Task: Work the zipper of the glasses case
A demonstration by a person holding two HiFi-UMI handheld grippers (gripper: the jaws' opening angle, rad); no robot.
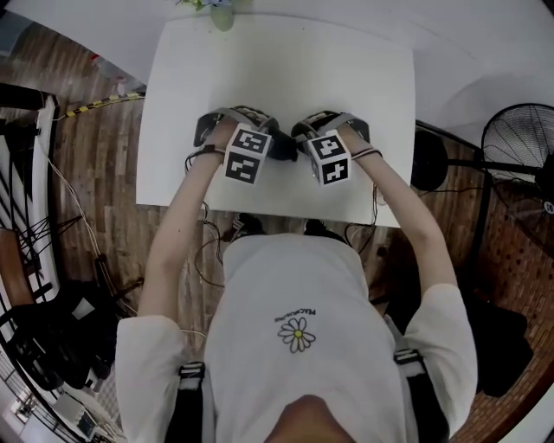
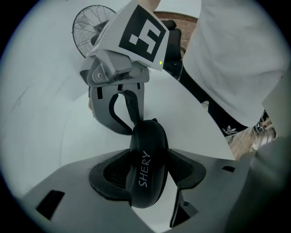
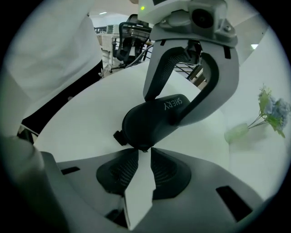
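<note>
A black glasses case (image 2: 146, 145) with "SHERY" in white print stands between the pads of my left gripper (image 2: 146, 175), which is shut on it above the white table (image 1: 277, 69). In the right gripper view the case (image 3: 150, 123) hangs just beyond my right gripper (image 3: 142, 157). That gripper's jaws stand a narrow gap apart, with white table showing between the pads. A small zipper part (image 3: 142, 148) on the case's lower edge sits at the pad tips, and the pads do not press on it. In the head view both grippers' cubes (image 1: 247, 156) (image 1: 329, 157) flank the case (image 1: 284, 149).
A pale vase with flowers (image 3: 268, 111) stands at the table's far edge (image 1: 221, 10). A black fan (image 1: 519, 147) stands on the floor to the right. The person's body is close to the table's near edge (image 1: 260, 208). Cables lie on the wooden floor at left.
</note>
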